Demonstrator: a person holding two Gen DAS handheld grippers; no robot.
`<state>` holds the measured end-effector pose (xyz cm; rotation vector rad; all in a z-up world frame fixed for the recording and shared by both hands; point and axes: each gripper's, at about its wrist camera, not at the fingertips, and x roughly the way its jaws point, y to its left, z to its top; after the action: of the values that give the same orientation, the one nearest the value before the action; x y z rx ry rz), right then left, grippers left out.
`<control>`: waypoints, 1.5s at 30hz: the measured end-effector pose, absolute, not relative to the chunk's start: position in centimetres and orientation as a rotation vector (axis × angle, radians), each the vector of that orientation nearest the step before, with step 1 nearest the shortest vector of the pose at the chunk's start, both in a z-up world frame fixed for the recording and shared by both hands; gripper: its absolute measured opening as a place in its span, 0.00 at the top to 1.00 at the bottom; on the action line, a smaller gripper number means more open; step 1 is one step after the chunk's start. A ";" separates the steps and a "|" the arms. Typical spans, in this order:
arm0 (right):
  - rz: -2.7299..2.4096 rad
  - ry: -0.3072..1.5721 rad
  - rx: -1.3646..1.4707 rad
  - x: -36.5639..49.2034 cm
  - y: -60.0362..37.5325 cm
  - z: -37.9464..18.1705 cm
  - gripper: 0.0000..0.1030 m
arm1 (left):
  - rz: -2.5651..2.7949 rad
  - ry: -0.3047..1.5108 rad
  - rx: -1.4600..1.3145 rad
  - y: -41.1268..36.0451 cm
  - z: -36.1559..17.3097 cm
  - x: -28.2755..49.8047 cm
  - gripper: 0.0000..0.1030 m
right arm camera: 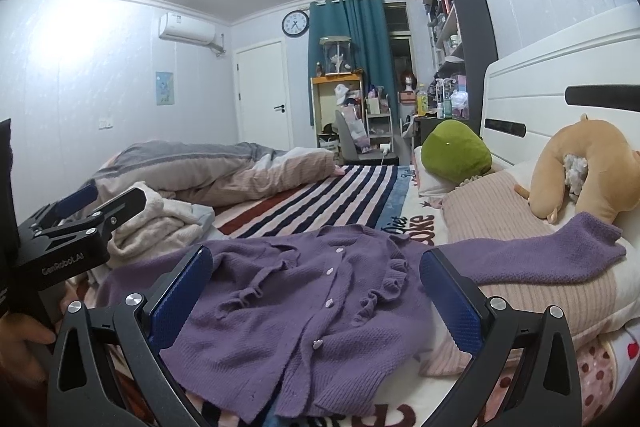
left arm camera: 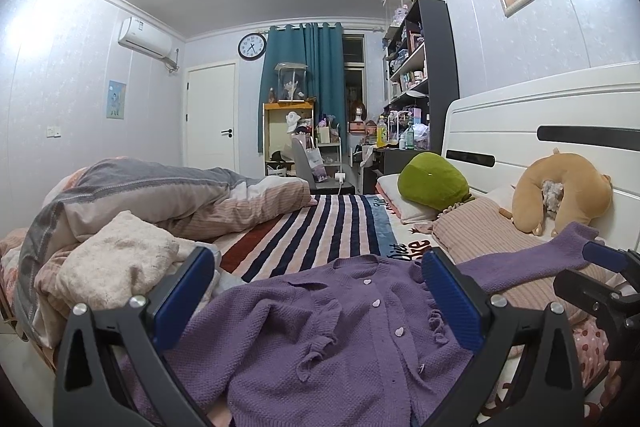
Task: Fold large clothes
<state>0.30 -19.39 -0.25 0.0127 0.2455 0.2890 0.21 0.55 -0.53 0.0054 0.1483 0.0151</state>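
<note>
- Purple knit cardigan (left arm camera: 320, 339) spread face-up on the bed (left arm camera: 312, 227), buttoned down the front, ruffles along both sides of the placket.
- One sleeve (right arm camera: 560, 255) stretched out across the pink ribbed pillow (right arm camera: 520, 291), toward the white headboard (left arm camera: 540, 131).
- Left claw (left arm camera: 320, 303) held low over the cardigan, blue pads wide apart, gripping nothing.
- Right claw (right arm camera: 316, 299) likewise spread wide above the garment, empty.
- Seen from the right wrist, left claw at the left edge, beside the cream fleece bundle (right arm camera: 160, 223).
- Striped blanket (left arm camera: 320, 227) lying beyond the cardigan's collar.
- Rumpled grey-and-pink duvet (left arm camera: 160, 195) heaped at the far left of the bed.
- Green plush (left arm camera: 434, 185) and tan plush (left arm camera: 560, 191) resting against the headboard.
</note>
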 end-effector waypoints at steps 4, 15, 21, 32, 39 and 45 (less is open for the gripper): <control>0.290 0.246 0.014 0.3 -19.5 -0.3 0.00 | 0.016 0.149 0.003 0.6 -0.6 0.2 0.01; 0.274 0.258 0.017 0.6 -18.9 -1.2 0.00 | 0.020 0.149 0.003 0.6 -0.6 0.2 0.01; 0.273 0.266 0.005 0.7 -17.7 -1.3 0.00 | 0.025 0.169 0.001 1.1 -1.0 0.3 0.01; 0.322 0.269 0.037 1.8 -14.8 -2.0 0.00 | 0.091 0.179 -0.007 6.4 -2.6 0.1 0.01; 0.339 0.347 0.007 3.6 -12.3 -5.1 0.11 | 0.085 0.279 -0.059 13.8 -6.3 1.2 0.01; 0.346 0.413 -0.020 4.5 -10.7 -6.9 0.19 | 0.070 0.367 -0.056 19.6 -9.7 1.6 0.01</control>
<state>4.53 -10.75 -6.87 -0.0201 0.4127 0.3460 1.64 19.64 -9.73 -0.0558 0.3673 0.0702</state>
